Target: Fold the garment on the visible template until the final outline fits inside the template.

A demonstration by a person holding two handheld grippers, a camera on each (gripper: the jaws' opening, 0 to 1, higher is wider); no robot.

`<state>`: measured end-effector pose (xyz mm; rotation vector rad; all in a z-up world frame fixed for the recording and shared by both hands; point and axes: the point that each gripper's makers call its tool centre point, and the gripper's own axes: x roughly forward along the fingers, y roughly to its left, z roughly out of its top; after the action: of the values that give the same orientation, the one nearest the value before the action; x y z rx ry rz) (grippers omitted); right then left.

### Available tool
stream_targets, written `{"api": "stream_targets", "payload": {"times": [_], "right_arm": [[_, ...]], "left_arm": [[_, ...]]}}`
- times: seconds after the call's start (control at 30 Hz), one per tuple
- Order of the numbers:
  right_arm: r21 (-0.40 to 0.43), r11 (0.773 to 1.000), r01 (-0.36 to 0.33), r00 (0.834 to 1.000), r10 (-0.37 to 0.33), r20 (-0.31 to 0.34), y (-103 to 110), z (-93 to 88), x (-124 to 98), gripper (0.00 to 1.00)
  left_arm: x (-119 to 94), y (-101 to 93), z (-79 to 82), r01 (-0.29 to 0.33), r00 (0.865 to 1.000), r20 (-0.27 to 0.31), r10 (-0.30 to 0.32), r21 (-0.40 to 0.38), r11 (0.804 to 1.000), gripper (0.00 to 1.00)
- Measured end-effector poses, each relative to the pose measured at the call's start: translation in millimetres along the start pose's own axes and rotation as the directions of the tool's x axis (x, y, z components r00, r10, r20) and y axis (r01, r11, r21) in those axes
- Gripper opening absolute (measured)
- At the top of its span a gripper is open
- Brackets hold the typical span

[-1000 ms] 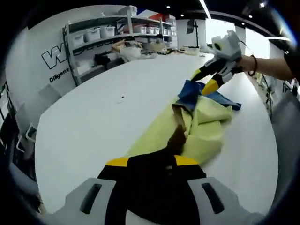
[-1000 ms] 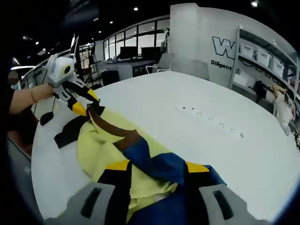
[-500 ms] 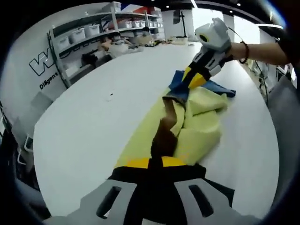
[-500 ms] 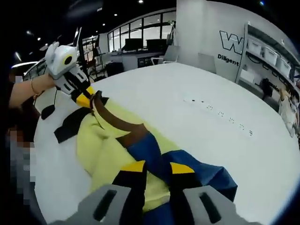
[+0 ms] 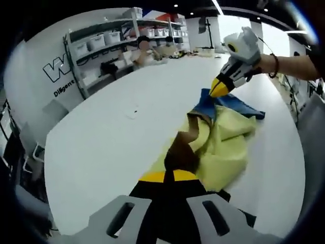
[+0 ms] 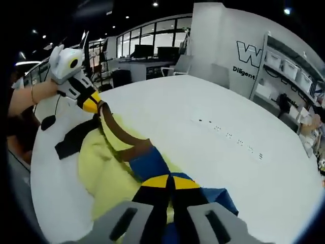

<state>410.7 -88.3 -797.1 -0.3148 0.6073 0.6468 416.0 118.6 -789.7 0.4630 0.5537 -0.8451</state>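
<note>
Left gripper view: the left gripper [image 5: 172, 175] has its jaws pinched together on a brown band of the garment [image 5: 223, 147], a yellow, blue and brown bundle lying on the white table [image 5: 111, 137]; right gripper view: the right gripper [image 6: 170, 181] is clamped on the blue part; shelves [image 5: 109, 43] stand behind.

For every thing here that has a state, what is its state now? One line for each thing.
Garment: bunched, lifted at two ends, not folded flat.
Left claw: shut on garment's brown edge.
Right claw: shut on garment's blue part.
Table: bare white top, small dark marks in a row.
</note>
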Motion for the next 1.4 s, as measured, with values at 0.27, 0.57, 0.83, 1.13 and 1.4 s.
{"api": "stream_targets", "payload": {"times": [0.27, 0.57, 0.83, 1.13, 1.4], "right_arm": [[0.121, 0.989, 0.087, 0.995, -0.093, 0.043, -32, 18.8, 8, 0.0], [0.206, 0.968, 0.139, 0.985, -0.158, 0.074, -65, 32.8, 36, 0.0], [0.226, 0.941, 0.252, 0.966, -0.26, 0.007, -87, 23.2, 62, 0.0], [0.249, 0.914, 0.32, 0.947, -0.315, -0.061, -99, 5.8, 89, 0.0], [0.263, 0.906, 0.331, 0.944, -0.318, -0.092, -104, -2.1, 100, 0.0]], "left_arm": [[15, 28.8, 17.7, -0.095, 0.996, -0.001, 0.095, -0.01, 0.995, 0.07], [45, 60.7, 22.6, -0.163, 0.986, -0.034, 0.161, -0.087, 0.983, 0.07], [78, 77.2, 14.5, -0.194, 0.978, -0.102, 0.183, -0.111, 0.975, 0.07], [111, 86.8, -5.2, -0.235, 0.96, -0.175, 0.217, -0.091, 0.968, 0.07], [118, 91.9, -10.0, -0.244, 0.953, -0.188, 0.236, -0.021, 0.97, 0.08]]}}
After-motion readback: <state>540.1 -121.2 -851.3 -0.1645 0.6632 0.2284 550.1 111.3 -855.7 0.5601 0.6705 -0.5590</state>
